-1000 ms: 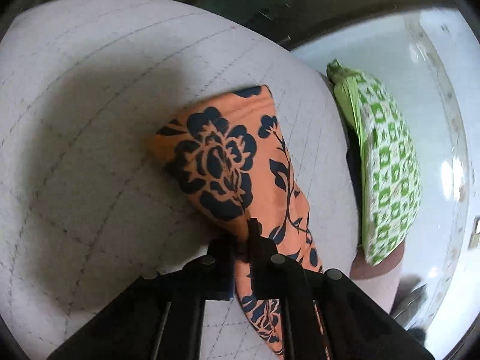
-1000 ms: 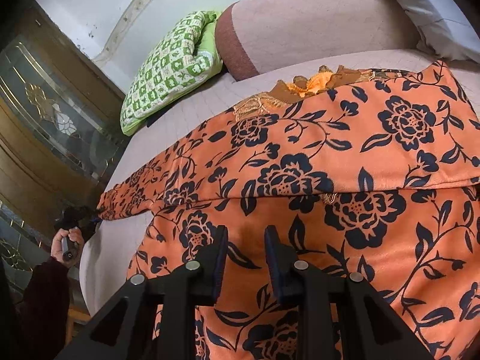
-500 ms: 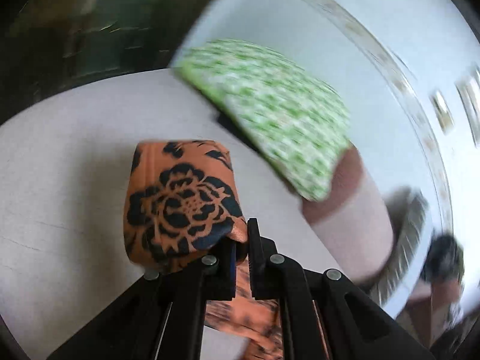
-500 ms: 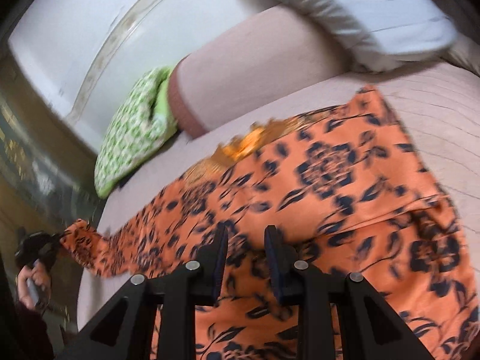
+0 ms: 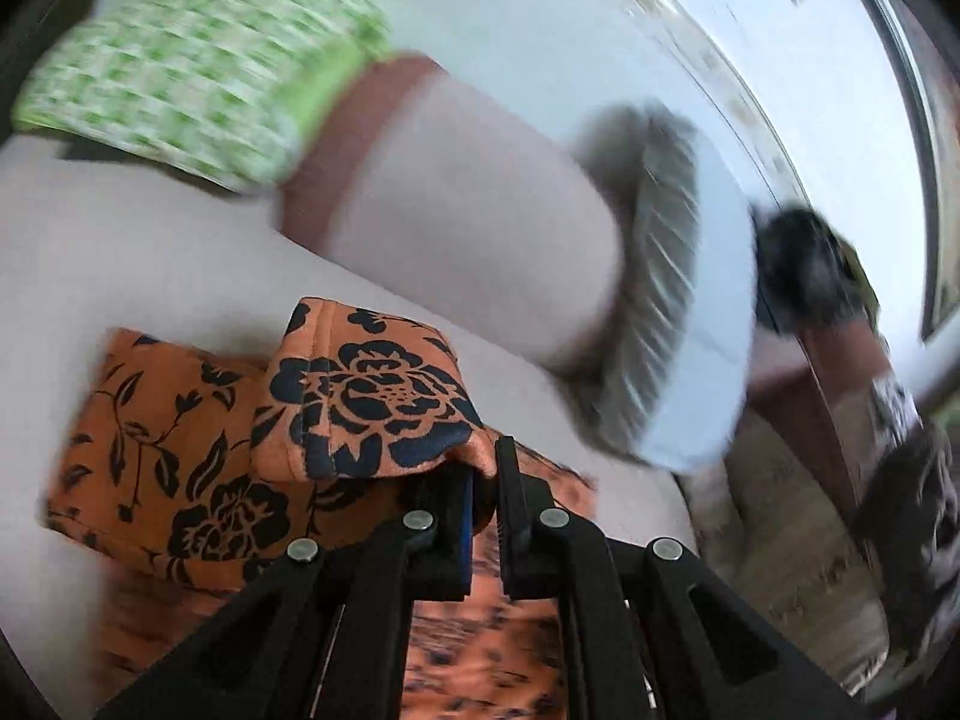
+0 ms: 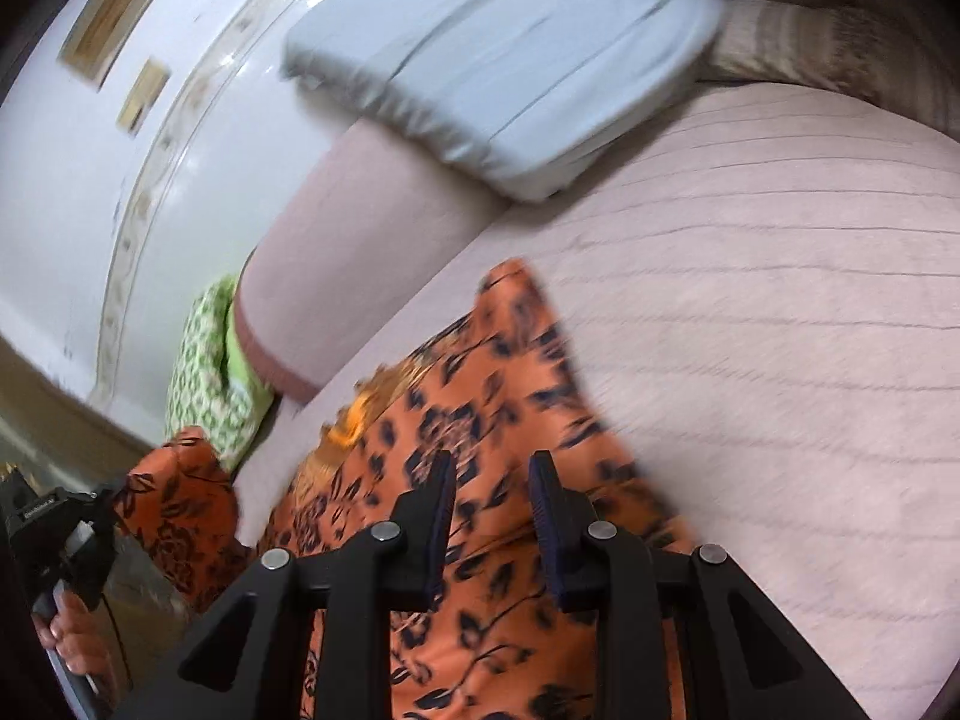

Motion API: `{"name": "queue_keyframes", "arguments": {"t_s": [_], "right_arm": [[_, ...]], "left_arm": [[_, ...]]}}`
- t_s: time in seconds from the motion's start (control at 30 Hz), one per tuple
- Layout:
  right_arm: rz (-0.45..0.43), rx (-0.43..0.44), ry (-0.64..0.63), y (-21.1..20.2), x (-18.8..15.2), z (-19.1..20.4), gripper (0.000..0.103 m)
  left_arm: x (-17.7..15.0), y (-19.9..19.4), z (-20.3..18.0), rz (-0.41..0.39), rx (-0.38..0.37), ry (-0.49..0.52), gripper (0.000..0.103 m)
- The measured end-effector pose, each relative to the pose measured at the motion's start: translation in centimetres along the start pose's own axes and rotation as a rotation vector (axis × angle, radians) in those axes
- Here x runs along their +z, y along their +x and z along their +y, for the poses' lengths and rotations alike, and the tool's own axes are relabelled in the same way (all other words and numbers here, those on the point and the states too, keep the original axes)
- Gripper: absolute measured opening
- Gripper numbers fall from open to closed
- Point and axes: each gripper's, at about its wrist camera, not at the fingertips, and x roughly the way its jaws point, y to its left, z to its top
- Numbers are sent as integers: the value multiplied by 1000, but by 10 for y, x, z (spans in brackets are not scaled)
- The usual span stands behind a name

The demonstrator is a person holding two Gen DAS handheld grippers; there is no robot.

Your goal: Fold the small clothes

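Orange black-flowered satin garment (image 5: 372,408) sleeve end clenched in left claw (image 5: 485,480), lifted for folding inward; right claw (image 6: 491,474) parted, nothing gripped, above garment.

Orange garment (image 6: 480,432) with dark floral print, spread rumpled on pinkish bed; sleeve end (image 5: 372,402) lifted, folded over

My working surface is a bed (image 6: 780,324) under a pale pinkish cover stitched with thin dark lines. Directly on it lies the orange garment with a black flower print (image 6: 480,420), spread across the near part of the cover, one end raised off the surface at the left. At the far edge a pinkish bolster with a brown end band (image 5: 456,180) rests on the bed. A green-and-white checked pillow (image 5: 198,90) lies beside that band. A light grey pillow (image 6: 510,60) leans on the bolster.
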Motion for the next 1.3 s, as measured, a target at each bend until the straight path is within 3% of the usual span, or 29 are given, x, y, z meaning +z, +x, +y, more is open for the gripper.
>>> {"name": "queue_keyframes", "arguments": {"t_s": [0.13,0.17,0.2,0.27,0.33,0.43,0.5,0.57,0.63,0.7,0.83,0.97,1.07,1.13,1.2,1.3], "right_arm": [[-18,0,68,-10,16,-27,28],[-20,-2,75,-11,19,-30,28],[-21,-2,86,-12,21,-34,28],[-16,4,115,-13,25,-41,28],[-5,19,129,-12,26,-44,28],[1,30,101,-10,25,-37,28],[10,37,58,-6,23,-27,28],[21,55,13,-3,19,-15,28],[53,113,-38,5,11,4,28],[98,169,-78,15,3,23,28],[215,279,-187,46,-34,80,28],[297,269,-282,89,-69,127,28],[334,210,-276,124,-80,134,28],[356,106,-270,141,-79,124,29],[268,20,-262,133,-65,109,24],[105,-175,-53,104,-19,49,24]], "left_arm": [[-32,61,-51,114,-70,52,6],[-43,75,-62,155,-71,70,14],[-51,85,-69,191,-62,86,36],[-62,96,-73,245,-58,119,53],[-64,84,-70,188,-68,146,54],[-58,43,-49,57,-66,172,70],[-51,16,-21,-54,-10,158,79],[-54,-7,12,-121,115,145,79],[-59,-22,47,-152,226,108,79],[-63,-26,83,-166,291,47,79],[-65,-21,142,-159,322,-90,79],[-62,2,166,-130,375,-77,79],[-62,30,173,-53,406,-40,79],[-60,41,177,-12,482,-14,79],[-59,43,184,4,517,-35,79],[-60,41,192,13,521,-73,79]]}}
